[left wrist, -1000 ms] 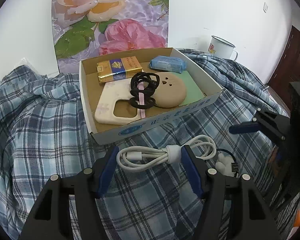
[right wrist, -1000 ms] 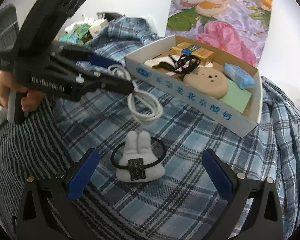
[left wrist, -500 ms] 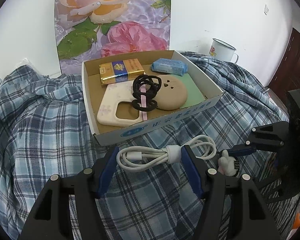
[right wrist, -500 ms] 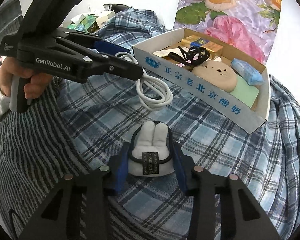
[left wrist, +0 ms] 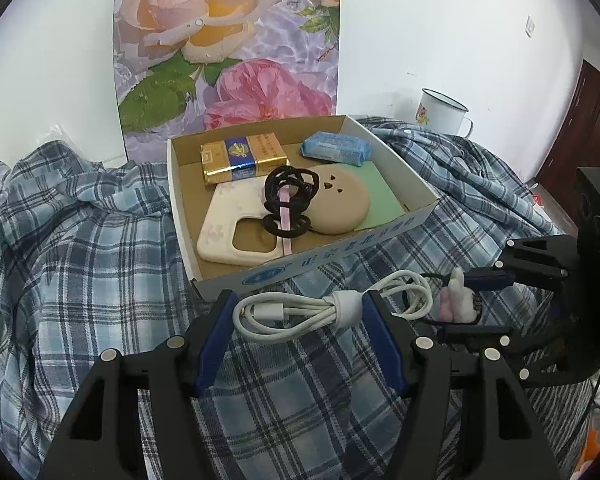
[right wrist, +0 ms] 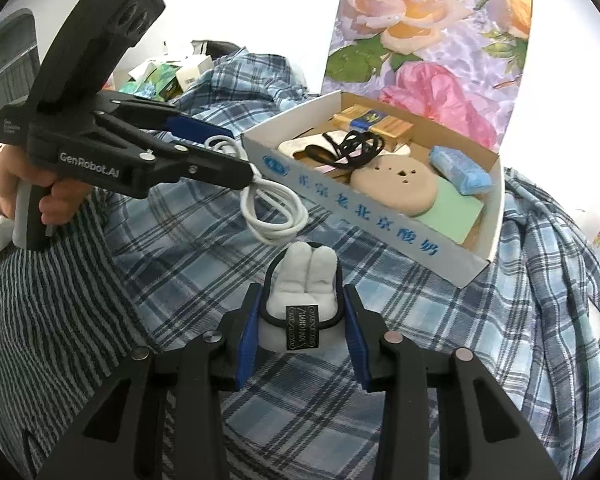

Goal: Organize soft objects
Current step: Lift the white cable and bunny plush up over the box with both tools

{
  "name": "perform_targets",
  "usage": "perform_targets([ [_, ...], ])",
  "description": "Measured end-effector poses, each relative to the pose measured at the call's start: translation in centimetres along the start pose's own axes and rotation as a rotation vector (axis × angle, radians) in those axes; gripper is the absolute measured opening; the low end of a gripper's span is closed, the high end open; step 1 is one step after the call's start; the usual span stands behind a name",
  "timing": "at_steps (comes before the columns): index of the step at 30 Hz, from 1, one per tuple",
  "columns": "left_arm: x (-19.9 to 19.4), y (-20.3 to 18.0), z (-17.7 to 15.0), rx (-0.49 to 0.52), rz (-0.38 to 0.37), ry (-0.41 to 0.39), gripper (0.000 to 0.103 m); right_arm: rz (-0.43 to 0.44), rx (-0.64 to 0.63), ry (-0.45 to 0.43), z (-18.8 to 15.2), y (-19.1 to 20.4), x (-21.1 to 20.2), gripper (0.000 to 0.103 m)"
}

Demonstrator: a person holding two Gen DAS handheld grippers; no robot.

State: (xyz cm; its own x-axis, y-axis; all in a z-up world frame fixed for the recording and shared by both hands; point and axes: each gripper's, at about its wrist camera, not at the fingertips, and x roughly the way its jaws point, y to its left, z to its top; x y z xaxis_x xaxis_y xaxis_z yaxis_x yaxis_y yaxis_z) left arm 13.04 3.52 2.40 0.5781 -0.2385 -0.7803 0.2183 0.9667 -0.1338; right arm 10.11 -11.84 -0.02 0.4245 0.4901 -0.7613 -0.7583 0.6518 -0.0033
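My left gripper (left wrist: pixel 300 312) is shut on a coiled white cable (left wrist: pixel 300 314) and holds it above the plaid cloth, just in front of the cardboard box (left wrist: pixel 324 256). The cable also shows in the right wrist view (right wrist: pixel 272 212). My right gripper (right wrist: pixel 300 312) is shut on a white bunny hair tie (right wrist: pixel 306 288) with a black elastic loop, lifted off the cloth near the box's front wall (right wrist: pixel 364 216). The bunny also shows in the left wrist view (left wrist: pixel 458 300) at the right.
The box holds a gold packet (left wrist: pixel 242 158), a blue tissue pack (left wrist: pixel 336 148), a tan round pad (left wrist: pixel 340 200), a cream phone case (left wrist: pixel 228 232), black hair ties (left wrist: pixel 288 200) and a green sheet (left wrist: pixel 380 192). An enamel mug (left wrist: pixel 440 114) stands behind. A floral board (left wrist: pixel 228 48) leans on the wall.
My right gripper closed on the bunny hair tie and lifted it toward the box. My left gripper kept hold of the cable and drew slightly nearer the box.
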Motion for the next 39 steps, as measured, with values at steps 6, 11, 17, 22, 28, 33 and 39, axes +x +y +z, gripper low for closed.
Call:
perform_targets([
  [6,-1.1,-0.2,0.5,0.001,0.005,-0.032,0.066,-0.058,-0.008,-0.03,0.4,-0.5,-0.7,0.038],
  [11,-2.6,-0.7,1.3,0.013,0.006,-0.072,0.066,-0.107,0.003,-0.095,1.1,-1.1,-2.5,0.038],
  [17,-4.8,-1.4,2.4,0.031,0.009,-0.127,0.066,-0.151,0.026,-0.172,2.4,-2.1,-4.8,0.038],
  [22,-6.8,-2.1,3.4,0.049,0.002,-0.181,0.066,-0.194,0.035,-0.244,3.8,-2.5,-7.5,0.038],
  [28,-9.5,-2.9,5.0,0.07,0.003,-0.273,0.066,-0.248,0.018,-0.343,6.0,-2.2,-11.4,0.038],
  [33,-11.7,-3.1,6.5,0.073,0.002,-0.343,0.066,-0.276,0.014,-0.431,7.8,-2.0,-14.3,0.038],
  [39,-13.7,-3.5,8.3,0.074,0.001,-0.406,0.066,-0.294,0.013,-0.512,9.8,-1.8,-16.6,0.038],
])
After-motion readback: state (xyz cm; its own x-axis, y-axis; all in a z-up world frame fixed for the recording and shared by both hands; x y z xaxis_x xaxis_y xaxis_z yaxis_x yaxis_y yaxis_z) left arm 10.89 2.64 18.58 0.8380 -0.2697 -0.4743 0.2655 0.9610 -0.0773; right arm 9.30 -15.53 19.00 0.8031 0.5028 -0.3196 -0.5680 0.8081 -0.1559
